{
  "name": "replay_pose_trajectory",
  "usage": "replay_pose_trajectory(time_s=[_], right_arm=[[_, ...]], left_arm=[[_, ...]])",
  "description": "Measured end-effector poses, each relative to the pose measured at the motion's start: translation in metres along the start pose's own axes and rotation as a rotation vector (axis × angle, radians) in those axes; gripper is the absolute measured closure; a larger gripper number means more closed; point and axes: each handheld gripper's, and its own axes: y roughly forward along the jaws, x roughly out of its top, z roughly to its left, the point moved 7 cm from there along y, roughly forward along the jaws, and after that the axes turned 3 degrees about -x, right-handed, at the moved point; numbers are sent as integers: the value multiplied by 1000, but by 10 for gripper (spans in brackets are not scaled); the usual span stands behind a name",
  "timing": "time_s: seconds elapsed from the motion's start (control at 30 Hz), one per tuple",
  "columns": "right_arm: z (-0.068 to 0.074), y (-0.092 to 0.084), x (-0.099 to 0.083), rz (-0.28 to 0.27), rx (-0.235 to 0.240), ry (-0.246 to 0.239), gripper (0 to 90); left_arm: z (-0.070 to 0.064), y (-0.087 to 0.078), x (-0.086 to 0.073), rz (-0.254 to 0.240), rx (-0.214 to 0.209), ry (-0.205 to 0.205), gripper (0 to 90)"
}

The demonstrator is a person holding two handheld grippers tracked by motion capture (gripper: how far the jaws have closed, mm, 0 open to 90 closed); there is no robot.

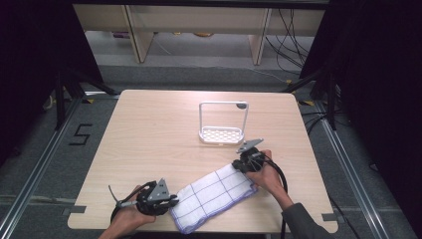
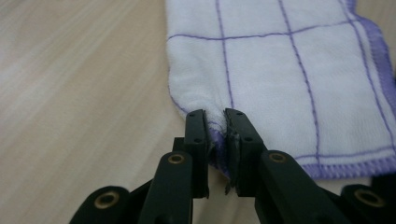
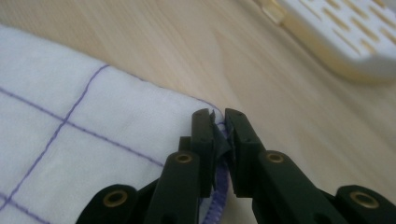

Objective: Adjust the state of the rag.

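Both grippers are on the cloth (image 1: 214, 195), a white towel with purple grid lines lying folded at the near edge of the table (image 1: 149, 129). The left gripper (image 2: 215, 122) pinches the hem at its near-left end, and the right gripper (image 3: 218, 120) nips the far-right corner. 2 opposite ends held, probably to lift and spread it. The white rack (image 1: 222, 124) waits farther back.

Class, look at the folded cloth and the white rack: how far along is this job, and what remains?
Done: the white cloth with purple grid lines lies folded on the wooden table. In hand: the left gripper and the right gripper each pinch a purple-stitched end of it. Left, probably: lifting it toward the white plastic rack with the tall handle, which holds nothing yet.
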Motion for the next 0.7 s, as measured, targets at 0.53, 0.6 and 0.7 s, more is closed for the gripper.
replay_pose_trajectory(time_s=[0.53, 0.6, 0.7], right_arm=[[13, 54, 74, 55, 27, -213, 826], [15, 56, 78, 64, 26, -229, 825], [16, 58, 90, 39, 3, -240, 763]], left_arm=[[-37, 5, 11, -26, -16, 12, 766], [-43, 10, 17, -46, -24, -11, 761], [-50, 18, 27, -57, -31, 1, 736]])
